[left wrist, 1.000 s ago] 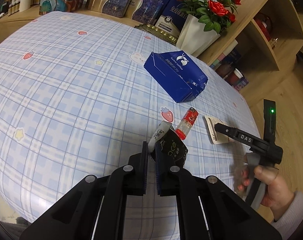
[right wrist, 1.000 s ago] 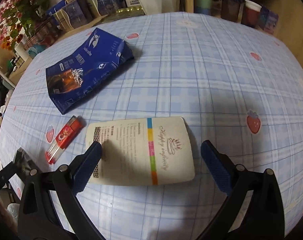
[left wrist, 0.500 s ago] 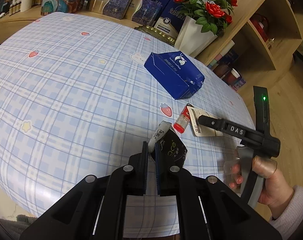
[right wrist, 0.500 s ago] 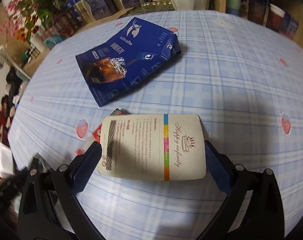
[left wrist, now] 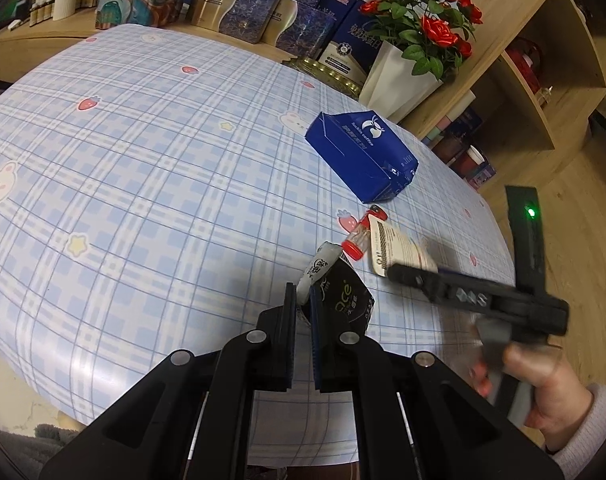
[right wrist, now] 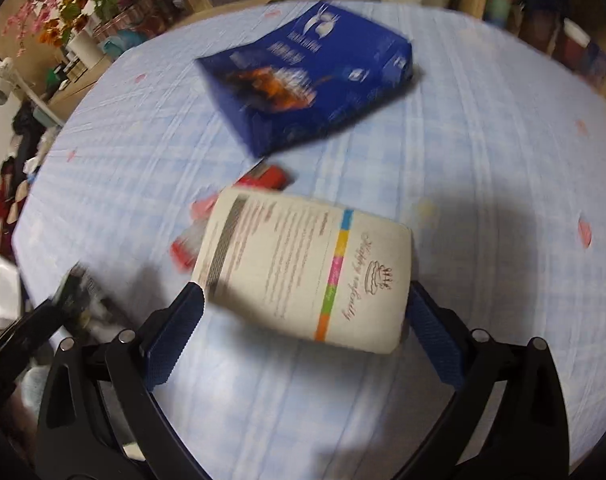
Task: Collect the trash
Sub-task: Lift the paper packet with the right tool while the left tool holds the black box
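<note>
Lifting clear of the bench (right wrist: 503, 128), the cream card packet (right wrist: 303, 272) now hangs between the right gripper (right wrist: 303, 320) pads, its two short ends pinched; a second ago it lay flat on the checked cloth with the jaws spread either side of it. In the left wrist view the packet (left wrist: 399, 246) has travelled toward the left gripper (left wrist: 301, 312), whose jaws are pressed together on a crumpled black wrapper (left wrist: 345, 296) with a white scrap beside it. That reads as two pieces of trash in hand and two left: the red-capped tube (left wrist: 361, 232), partly hidden under the raised packet, and the blue coffee box (left wrist: 363, 152) lying on its side farther back. No bin or bag shows in either view, so where the pieces go cannot be told. The white vase (left wrist: 395, 80) holds red roses.
</note>
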Demonstrator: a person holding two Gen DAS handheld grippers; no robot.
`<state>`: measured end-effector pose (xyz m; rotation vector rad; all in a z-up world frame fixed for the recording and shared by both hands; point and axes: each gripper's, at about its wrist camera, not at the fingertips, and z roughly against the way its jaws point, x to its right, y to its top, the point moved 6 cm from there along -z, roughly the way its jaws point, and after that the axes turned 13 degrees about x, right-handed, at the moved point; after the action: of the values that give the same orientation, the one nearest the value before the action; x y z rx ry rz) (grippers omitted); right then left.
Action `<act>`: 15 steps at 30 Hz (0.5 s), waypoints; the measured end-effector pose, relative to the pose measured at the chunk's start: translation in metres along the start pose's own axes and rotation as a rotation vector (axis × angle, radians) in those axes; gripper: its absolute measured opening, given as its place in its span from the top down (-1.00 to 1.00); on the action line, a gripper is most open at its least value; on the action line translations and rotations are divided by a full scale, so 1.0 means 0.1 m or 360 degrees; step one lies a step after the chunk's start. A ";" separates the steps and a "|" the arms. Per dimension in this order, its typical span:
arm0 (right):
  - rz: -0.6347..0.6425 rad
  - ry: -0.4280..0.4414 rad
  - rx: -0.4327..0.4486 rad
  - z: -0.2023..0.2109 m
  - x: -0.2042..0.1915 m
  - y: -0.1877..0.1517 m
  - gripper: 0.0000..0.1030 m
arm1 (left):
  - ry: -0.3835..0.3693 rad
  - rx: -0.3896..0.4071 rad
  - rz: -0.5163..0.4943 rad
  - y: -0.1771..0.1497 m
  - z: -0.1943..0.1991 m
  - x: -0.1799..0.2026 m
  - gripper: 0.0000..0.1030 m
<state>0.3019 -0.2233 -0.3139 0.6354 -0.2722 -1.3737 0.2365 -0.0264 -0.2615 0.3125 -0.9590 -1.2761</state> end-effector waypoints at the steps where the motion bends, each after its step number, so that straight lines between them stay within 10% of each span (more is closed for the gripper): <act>1: 0.0017 0.0023 -0.0026 0.02 -0.02 -0.03 -0.89 | 0.0002 0.0001 0.0004 0.00 0.01 -0.02 0.87; 10: 0.0961 -0.0060 -0.0069 0.10 -0.33 -0.04 -0.89 | 0.0003 0.0001 0.0029 -0.04 0.06 -0.07 0.87; 15: 0.1130 0.0008 -0.0086 -0.08 -0.44 0.06 -0.89 | 0.0005 0.0001 0.0025 -0.03 0.08 -0.09 0.87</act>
<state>0.3024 -0.1786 -0.3092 0.4333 -0.4079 -0.6940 0.2291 -0.0171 -0.2624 0.3064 -0.9575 -1.2609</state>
